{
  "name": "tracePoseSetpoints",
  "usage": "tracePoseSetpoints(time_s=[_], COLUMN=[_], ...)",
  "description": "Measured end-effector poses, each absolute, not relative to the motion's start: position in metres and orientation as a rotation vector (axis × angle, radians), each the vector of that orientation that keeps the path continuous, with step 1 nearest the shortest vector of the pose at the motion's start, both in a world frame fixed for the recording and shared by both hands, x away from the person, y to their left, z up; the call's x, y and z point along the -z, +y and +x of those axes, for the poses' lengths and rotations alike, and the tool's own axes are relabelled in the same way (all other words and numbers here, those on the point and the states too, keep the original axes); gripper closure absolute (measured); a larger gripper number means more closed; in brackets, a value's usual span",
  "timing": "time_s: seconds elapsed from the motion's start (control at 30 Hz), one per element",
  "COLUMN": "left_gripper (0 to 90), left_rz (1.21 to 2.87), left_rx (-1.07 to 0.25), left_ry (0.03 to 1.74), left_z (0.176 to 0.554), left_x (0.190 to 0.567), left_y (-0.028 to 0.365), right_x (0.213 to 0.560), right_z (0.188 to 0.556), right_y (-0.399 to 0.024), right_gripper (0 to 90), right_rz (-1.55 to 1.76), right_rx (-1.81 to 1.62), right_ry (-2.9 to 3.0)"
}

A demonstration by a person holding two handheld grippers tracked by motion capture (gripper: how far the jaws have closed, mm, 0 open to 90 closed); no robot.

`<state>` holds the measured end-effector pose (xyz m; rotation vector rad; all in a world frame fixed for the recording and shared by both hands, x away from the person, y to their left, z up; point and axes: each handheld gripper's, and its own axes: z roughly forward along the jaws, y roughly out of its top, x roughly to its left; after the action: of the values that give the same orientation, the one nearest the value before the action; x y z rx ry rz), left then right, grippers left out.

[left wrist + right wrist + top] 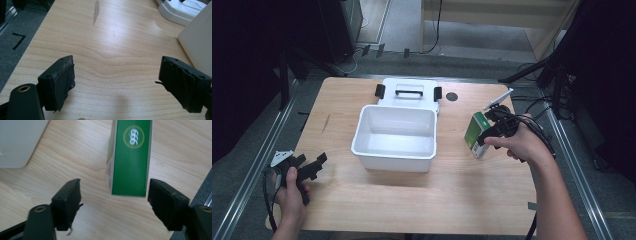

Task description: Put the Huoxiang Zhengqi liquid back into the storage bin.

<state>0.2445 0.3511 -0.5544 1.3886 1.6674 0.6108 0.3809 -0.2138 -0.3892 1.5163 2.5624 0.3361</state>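
From above, your right gripper (493,131) sits right by the green box (475,134), and your left gripper (307,167) rests far off. Your left gripper's view shows its jaws spread over bare table (110,50). Your right gripper's view shows the green box (130,157) just past the spread jaws, not pinched.

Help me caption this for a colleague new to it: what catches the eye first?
The open white bin at mid-table, its lid lying behind it. To its right stands a green box, with the right gripper at it, jaws open. The left gripper rests open at the table's near left corner.
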Motion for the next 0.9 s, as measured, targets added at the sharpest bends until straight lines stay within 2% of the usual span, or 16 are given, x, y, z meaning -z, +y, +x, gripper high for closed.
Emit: tracePoseSetpoints(time_s=[0.6,0.77,0.9], left_gripper=[14.4,14.4,14.4], left_rz=[1.381,1.382,1.384], left_rx=[-0.601,-0.602,-0.604], left_ry=[1.669,1.67,1.667], left_z=[0.245,0.245,0.245], left_x=[0.555,0.555,0.555], left_y=[0.352,0.352,0.352], right_x=[0.394,0.397,0.402], right_z=[0.422,0.427,0.43], right_y=[-0.201,-0.195,-0.194], right_gripper=[45.3,52.2,52.8], right_rz=[1.604,1.595,1.569], right_rx=[-0.253,-0.231,-0.21], right_ry=[2.54,2.565,2.579])
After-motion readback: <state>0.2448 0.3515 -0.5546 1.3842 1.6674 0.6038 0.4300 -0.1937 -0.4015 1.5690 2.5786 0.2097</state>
